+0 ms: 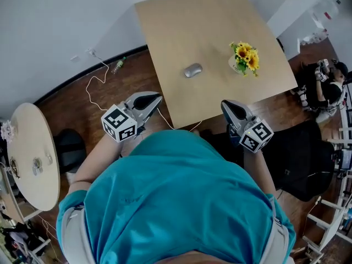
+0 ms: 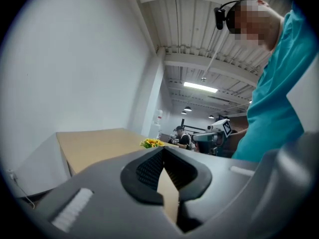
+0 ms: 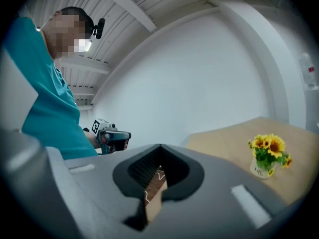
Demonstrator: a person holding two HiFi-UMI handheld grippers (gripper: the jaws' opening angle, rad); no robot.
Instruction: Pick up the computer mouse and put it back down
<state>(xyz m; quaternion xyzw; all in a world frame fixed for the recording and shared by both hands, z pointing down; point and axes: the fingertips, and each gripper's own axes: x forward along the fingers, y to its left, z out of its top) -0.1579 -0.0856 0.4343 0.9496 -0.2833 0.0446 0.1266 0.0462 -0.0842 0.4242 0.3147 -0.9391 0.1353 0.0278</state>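
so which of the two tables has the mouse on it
The square table ahead of the person: the grey mouse lies near its middle, left of the sunflower pot. The round table at the left has no mouse.

**Mouse and Sunflowers Share a Wooden Table**

A grey computer mouse (image 1: 193, 70) lies near the middle of the pale wooden tabletop (image 1: 176, 21), toward its near edge. A small white pot of sunflowers (image 1: 244, 58) stands apart from it, close to the right edge.
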